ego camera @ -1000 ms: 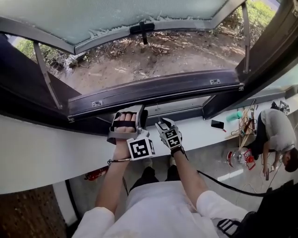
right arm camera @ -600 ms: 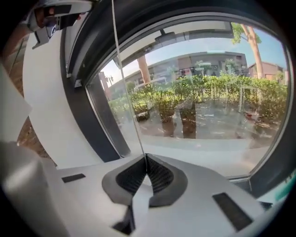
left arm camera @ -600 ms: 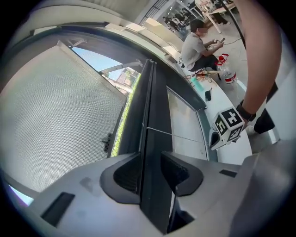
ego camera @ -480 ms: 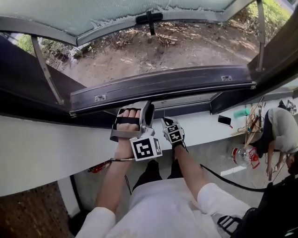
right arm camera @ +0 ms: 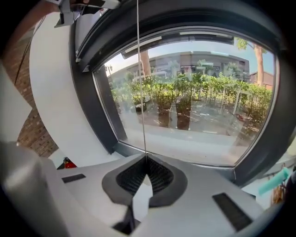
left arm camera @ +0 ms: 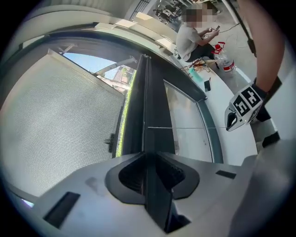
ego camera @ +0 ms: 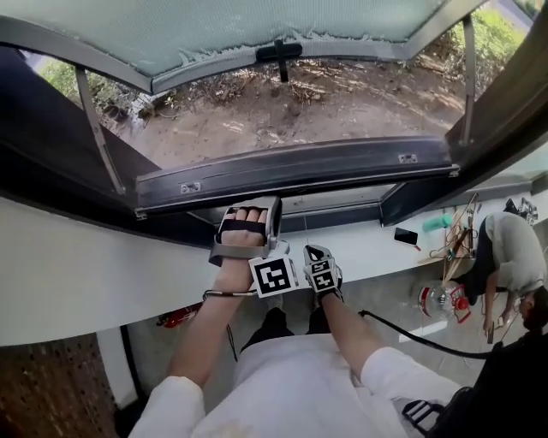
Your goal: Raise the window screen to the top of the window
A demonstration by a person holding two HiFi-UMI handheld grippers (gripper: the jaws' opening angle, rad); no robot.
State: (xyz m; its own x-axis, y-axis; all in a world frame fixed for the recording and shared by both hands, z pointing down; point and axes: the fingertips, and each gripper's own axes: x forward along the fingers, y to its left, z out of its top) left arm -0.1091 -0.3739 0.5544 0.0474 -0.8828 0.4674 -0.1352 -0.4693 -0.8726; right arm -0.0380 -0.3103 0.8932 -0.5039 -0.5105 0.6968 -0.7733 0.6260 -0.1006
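Observation:
The mesh window screen (ego camera: 257, 26) with its black handle (ego camera: 278, 50) lies at the top of the head view, and shows at the left of the left gripper view as mesh window screen (left arm camera: 60, 120). Below it runs a dark frame bar (ego camera: 291, 171). My left gripper (ego camera: 250, 212) is at that bar's lower edge. Its jaws are closing, with the dark frame bar (left arm camera: 144, 102) between them and the pads touching both its sides. My right gripper (ego camera: 317, 253) is shut on a thin cord (right arm camera: 140, 83). The thin cord (left arm camera: 185, 128) stretches from the bar to it.
A white sill (ego camera: 86, 274) crosses the head view, with a phone (ego camera: 402, 235) lying on it at the right. A person (ego camera: 505, 248) crouches on the floor at the far right beside a bottle (ego camera: 437, 299). A black cable (ego camera: 411, 334) trails from my right arm.
My right gripper has moved down and toward my body. My left hand has stayed at the dark bar.

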